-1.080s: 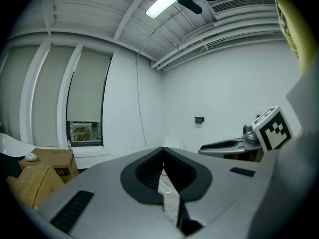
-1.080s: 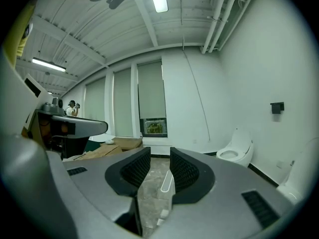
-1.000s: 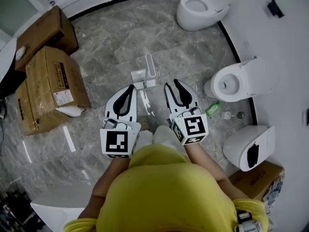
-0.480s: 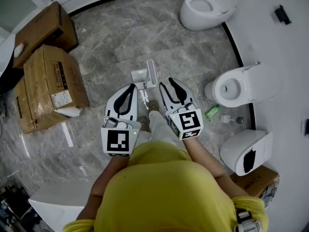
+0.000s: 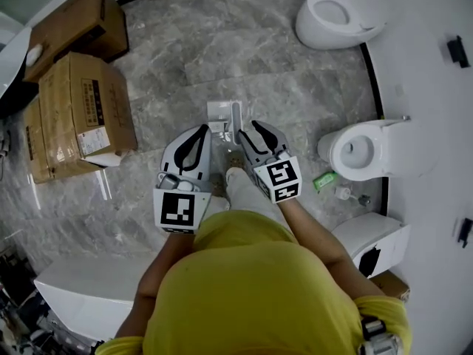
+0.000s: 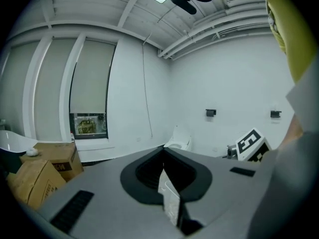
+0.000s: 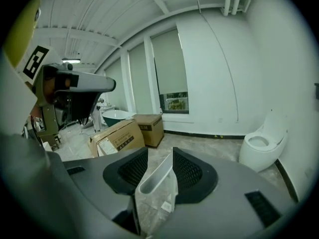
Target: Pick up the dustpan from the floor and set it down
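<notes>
The white dustpan (image 5: 219, 112) stands on the grey marble floor with its long handle (image 5: 236, 116) rising toward me. My right gripper (image 5: 244, 129) has come down at the handle. In the right gripper view the handle (image 7: 158, 176) lies in the gap between the jaws, which are opening, and the pads do not press on it. My left gripper (image 5: 200, 131) hovers just left of the pan with its tips together and nothing held. In the left gripper view a sliver of the dustpan (image 6: 170, 199) shows through the slit behind the tips.
Cardboard boxes (image 5: 83, 117) are stacked at the left. A toilet (image 5: 338, 15) stands at the far right, another toilet (image 5: 368, 151) nearer, with a small green item (image 5: 324, 181) on the floor beside it. A white tub (image 5: 80, 296) sits at the lower left.
Both grippers moved forward over the floor to the dustpan. The right one sank and tipped down until its jaws straddle the handle, and its jaws spread a little.
</notes>
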